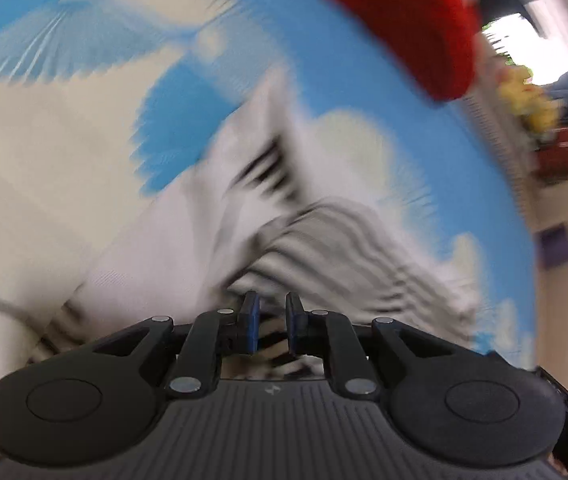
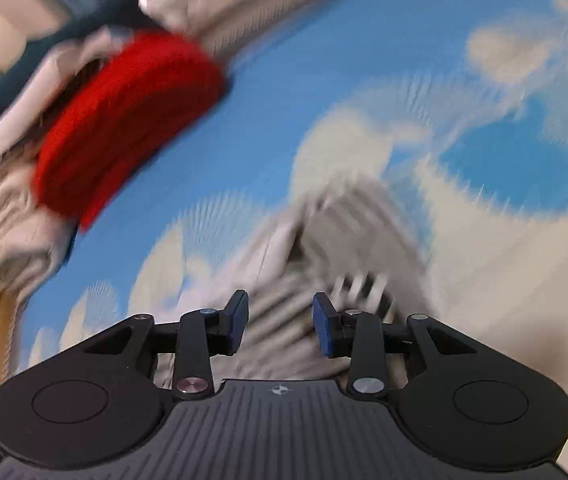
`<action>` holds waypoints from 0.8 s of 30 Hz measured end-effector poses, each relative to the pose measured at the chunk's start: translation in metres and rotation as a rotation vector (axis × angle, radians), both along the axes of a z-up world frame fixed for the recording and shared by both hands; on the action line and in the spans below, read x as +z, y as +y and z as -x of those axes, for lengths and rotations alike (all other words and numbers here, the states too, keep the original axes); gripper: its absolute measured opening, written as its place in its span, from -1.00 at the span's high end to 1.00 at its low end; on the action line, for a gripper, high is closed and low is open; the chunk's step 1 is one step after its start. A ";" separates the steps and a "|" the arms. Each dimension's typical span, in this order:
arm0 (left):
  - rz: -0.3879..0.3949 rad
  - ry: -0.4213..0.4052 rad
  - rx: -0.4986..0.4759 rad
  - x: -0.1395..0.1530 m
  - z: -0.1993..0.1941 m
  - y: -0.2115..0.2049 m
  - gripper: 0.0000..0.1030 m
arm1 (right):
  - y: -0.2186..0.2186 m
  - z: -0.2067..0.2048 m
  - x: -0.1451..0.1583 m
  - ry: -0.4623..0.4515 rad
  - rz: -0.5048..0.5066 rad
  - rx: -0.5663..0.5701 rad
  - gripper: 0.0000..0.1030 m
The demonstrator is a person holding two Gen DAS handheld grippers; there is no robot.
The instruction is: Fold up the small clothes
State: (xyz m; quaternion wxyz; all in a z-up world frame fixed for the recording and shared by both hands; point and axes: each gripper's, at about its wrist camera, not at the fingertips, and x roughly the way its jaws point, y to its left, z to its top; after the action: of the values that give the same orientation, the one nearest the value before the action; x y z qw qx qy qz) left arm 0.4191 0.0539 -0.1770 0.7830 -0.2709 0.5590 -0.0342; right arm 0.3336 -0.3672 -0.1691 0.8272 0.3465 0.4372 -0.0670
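Both views badly blurred; the striped garment (image 1: 324, 240) lies bunched on the blue-and-cream sheet (image 1: 356, 80), nearer the cameras than the red folded item (image 1: 416, 28) that sits at the sheet's far edge. Left gripper (image 1: 273, 326) jaws narrowly apart with striped cloth between them, can't tell if it's actually pinched; right gripper (image 2: 280, 326) jaws spread, over the garment's near edge. Looks like the grab/reposition step; next needs the right closing on an edge and both spreading the garment flat, away from the red item.

Both wrist views were aimed down along the gripper fingers, close over the striped garment (image 1: 324, 240) on the blue cloud-print bed cover (image 2: 324, 80); both were shared
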 end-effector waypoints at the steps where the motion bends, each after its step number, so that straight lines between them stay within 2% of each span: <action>1: -0.039 0.063 0.016 -0.010 0.000 0.002 0.74 | 0.003 -0.004 -0.012 0.097 0.030 0.018 0.11; 2: -0.057 0.102 0.037 -0.015 0.003 0.007 0.76 | 0.004 -0.004 -0.021 0.180 0.088 -0.005 0.12; 3: -0.033 0.097 0.059 -0.014 0.004 0.012 0.75 | 0.002 -0.002 -0.023 0.210 0.125 -0.040 0.13; 4: -0.010 0.081 0.074 -0.009 0.004 0.016 0.75 | 0.000 0.000 -0.022 0.213 0.139 -0.066 0.12; 5: 0.009 0.051 0.079 -0.002 0.004 0.017 0.63 | -0.002 0.000 -0.018 0.199 0.136 -0.076 0.08; 6: 0.019 0.018 0.077 0.005 0.004 0.017 0.51 | -0.004 0.000 -0.013 0.174 0.128 -0.076 0.08; 7: 0.024 -0.003 0.075 0.009 0.003 0.016 0.12 | -0.004 0.000 -0.008 0.143 0.122 -0.077 0.08; 8: 0.027 -0.009 0.078 0.010 0.004 0.016 -0.09 | -0.003 0.002 -0.003 0.119 0.124 -0.079 0.07; 11: 0.073 0.022 0.095 -0.001 0.001 0.013 -0.08 | -0.004 0.004 -0.003 0.117 0.109 -0.095 0.04; 13: 0.101 0.047 0.096 -0.010 0.004 0.007 0.00 | -0.005 0.006 -0.007 0.137 0.077 -0.107 0.03; 15: 0.091 0.045 0.089 -0.010 0.006 0.005 0.76 | -0.004 0.005 -0.016 0.160 0.052 -0.116 0.03; 16: 0.066 0.032 0.083 -0.004 0.008 0.004 0.99 | -0.004 0.005 -0.020 0.168 0.044 -0.121 0.03; 18: 0.046 -0.044 0.048 0.020 0.011 0.000 0.99 | -0.004 0.007 -0.021 0.178 0.041 -0.127 0.03; 21: -0.028 -0.137 0.003 0.059 0.021 -0.008 0.99 | -0.009 0.007 -0.028 0.206 0.064 -0.138 0.03; 22: -0.063 -0.113 0.004 0.058 0.022 -0.008 0.99 | -0.012 0.008 -0.029 0.213 0.067 -0.147 0.03; 24: -0.110 0.013 0.051 0.038 0.021 -0.001 0.99 | -0.016 0.008 -0.031 0.214 0.048 -0.161 0.04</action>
State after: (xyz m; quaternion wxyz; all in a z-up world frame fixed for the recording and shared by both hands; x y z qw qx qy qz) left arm 0.3985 0.0529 -0.1393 0.7937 -0.2419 0.5578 0.0184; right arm 0.3255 -0.3829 -0.1997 0.7759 0.3516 0.4919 -0.1801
